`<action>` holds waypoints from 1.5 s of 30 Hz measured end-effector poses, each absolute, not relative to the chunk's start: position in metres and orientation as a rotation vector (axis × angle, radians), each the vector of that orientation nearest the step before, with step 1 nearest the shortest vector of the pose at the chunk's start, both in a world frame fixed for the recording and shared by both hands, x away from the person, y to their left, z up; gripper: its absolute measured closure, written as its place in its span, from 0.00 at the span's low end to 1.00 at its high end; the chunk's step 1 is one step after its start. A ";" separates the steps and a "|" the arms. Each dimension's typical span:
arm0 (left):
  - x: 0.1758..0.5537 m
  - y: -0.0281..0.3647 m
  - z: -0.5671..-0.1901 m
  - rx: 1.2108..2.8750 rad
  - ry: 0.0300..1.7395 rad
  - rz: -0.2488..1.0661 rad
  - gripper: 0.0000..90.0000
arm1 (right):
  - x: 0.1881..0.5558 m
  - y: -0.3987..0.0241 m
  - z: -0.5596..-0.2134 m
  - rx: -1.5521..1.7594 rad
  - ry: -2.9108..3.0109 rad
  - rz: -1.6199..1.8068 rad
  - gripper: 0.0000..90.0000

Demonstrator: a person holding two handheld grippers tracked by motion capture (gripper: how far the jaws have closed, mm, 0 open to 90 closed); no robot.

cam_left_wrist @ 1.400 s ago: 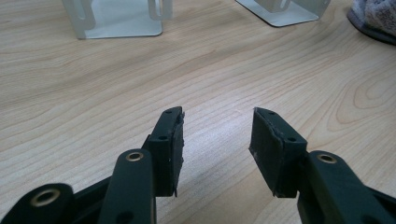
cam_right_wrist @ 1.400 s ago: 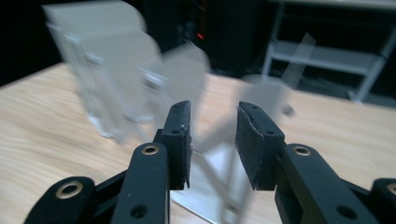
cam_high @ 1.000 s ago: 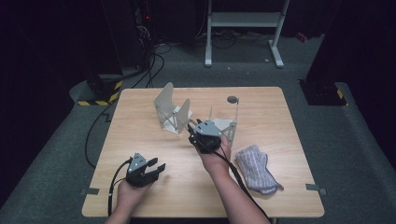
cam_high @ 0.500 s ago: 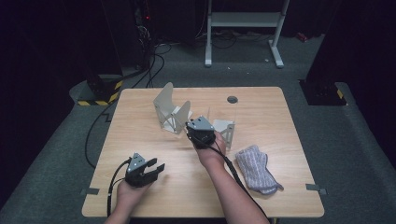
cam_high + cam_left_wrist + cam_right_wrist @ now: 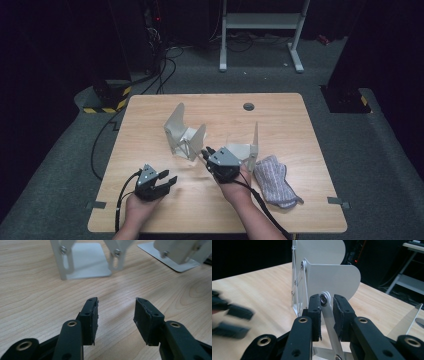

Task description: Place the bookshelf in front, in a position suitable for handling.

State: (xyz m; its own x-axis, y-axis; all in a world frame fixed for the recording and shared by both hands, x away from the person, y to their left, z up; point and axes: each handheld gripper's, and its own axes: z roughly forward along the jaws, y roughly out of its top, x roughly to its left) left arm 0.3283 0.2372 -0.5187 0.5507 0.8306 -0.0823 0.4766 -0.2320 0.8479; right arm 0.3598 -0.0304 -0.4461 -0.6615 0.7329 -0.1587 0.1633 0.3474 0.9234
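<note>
A white metal folding rack stands mid-table: a left plate [image 5: 179,131] and a right plate [image 5: 251,146], joined by thin crossed struts. My right gripper [image 5: 208,153] is between the plates, shut on a strut. In the right gripper view the pads [image 5: 315,312] clamp the strut's rounded, bolted end [image 5: 325,305], with the left plate [image 5: 332,280] upright behind it. My left gripper [image 5: 170,179] lies near the front left of the table, open with nothing between its fingers. In the left gripper view its jaws stand apart over bare wood, facing the rack's base plate [image 5: 87,263].
A striped grey sock [image 5: 274,180] lies right of the right hand. The wooden table [image 5: 150,215] has a cable hole [image 5: 248,106] at the back. A cable trails off the left edge to the floor. My left gripper [image 5: 230,315] appears blurred in the right gripper view.
The right gripper has drawn back toward the near edge, and the rack's right plate has shifted nearer with it. The left gripper has stayed about where it was.
</note>
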 end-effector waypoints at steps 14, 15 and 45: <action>0.327 0.229 -0.518 1.893 1.046 0.490 0.59 | 0.298 -0.079 -0.438 0.762 1.999 1.429 0.71; 0.327 0.229 -0.518 1.893 1.045 0.490 0.59 | 0.298 -0.079 -0.438 0.762 1.999 1.429 0.71; 0.338 0.213 -0.510 1.857 1.004 0.482 0.62 | 0.313 -0.143 -0.482 1.072 1.913 1.215 0.69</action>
